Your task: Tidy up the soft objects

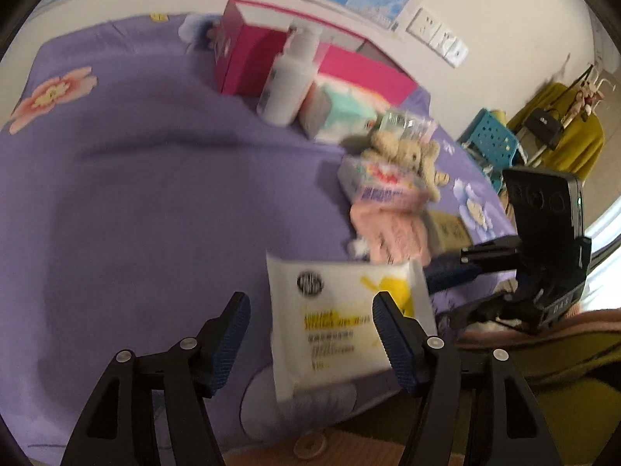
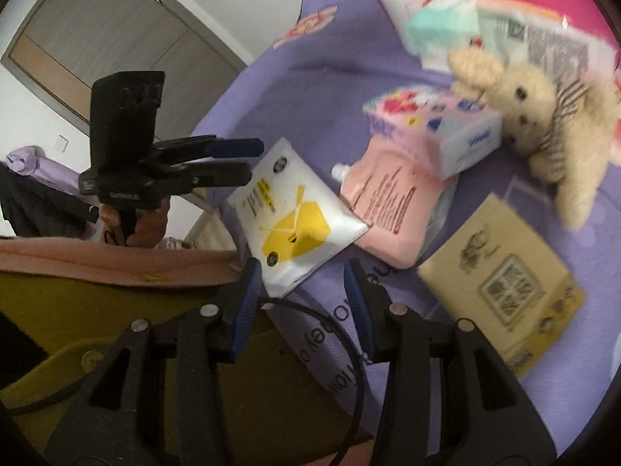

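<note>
A white and yellow wipes pack lies flat near the front edge of the purple bed sheet. My left gripper hovers over it, open; its left pad is clear of the pack. My right gripper is open too, just short of the pack's near corner. Behind the pack lie a pink pouch, a flowered tissue pack, a cream plush bear and a yellow pack.
A white pump bottle, a pink box and a teal tissue pack stand at the back of the bed. A blue basket sits beyond the bed's right side. Olive cloth lies below the grippers.
</note>
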A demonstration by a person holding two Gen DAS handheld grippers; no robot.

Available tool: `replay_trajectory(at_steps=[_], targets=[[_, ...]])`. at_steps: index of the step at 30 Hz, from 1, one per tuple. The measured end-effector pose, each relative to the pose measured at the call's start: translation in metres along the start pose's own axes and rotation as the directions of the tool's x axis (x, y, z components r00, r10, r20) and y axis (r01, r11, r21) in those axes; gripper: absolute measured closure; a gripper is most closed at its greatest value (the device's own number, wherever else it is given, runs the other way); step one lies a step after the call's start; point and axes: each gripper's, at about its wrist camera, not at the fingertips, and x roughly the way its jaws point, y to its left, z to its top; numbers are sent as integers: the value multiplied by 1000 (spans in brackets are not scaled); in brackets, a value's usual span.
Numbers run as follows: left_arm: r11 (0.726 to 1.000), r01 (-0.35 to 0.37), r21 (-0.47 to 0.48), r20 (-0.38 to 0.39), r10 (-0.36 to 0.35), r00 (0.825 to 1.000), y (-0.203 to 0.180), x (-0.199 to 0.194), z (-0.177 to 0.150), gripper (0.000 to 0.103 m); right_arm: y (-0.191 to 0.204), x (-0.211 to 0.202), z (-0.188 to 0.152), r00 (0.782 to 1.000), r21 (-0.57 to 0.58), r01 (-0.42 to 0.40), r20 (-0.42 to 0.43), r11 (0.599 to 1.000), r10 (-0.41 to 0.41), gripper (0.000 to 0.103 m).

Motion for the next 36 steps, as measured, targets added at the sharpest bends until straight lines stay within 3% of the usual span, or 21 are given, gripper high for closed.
replay_trajectory(at_steps=[4, 5, 7, 11, 16, 22, 29, 36], targets=[[1000, 22, 20, -12, -22, 1000, -3, 2, -2, 37, -4, 7, 3, 1000, 26, -12, 14, 1000, 12, 58], [999, 41, 21, -14, -41, 999, -4, 3, -2, 37, -7, 8, 4, 1000, 38, -11, 27, 999, 10, 62], [999, 45, 23, -9, -45, 999, -4, 3, -3, 37, -10, 14, 7, 1000, 58, -5, 26, 998, 3, 80], [998, 57, -3, 13, -57, 998, -1, 1, -3, 39, -9, 15, 10, 999, 49, -4, 44, 999, 2, 81], [997, 66, -29, 54, -64, 996, 4, -6, 2, 55, -2, 5, 10, 993, 18, 22, 118, 1000, -24, 92], [994, 104, 16, 129, -105, 986, -10, -18, 22, 59, 0, -24, 17, 976, -5, 58, 208, 998, -55, 96], [987, 125, 103, 224, -146, 964, -35, -31, 71, 59, 4, -76, 37, 931, -40, 130, 348, 991, -108, 96], [972, 79, 221, 279, -140, 950, -73, -32, 139, 59, 5, -122, 61, 858, -32, 202, 488, 979, -161, 96]])
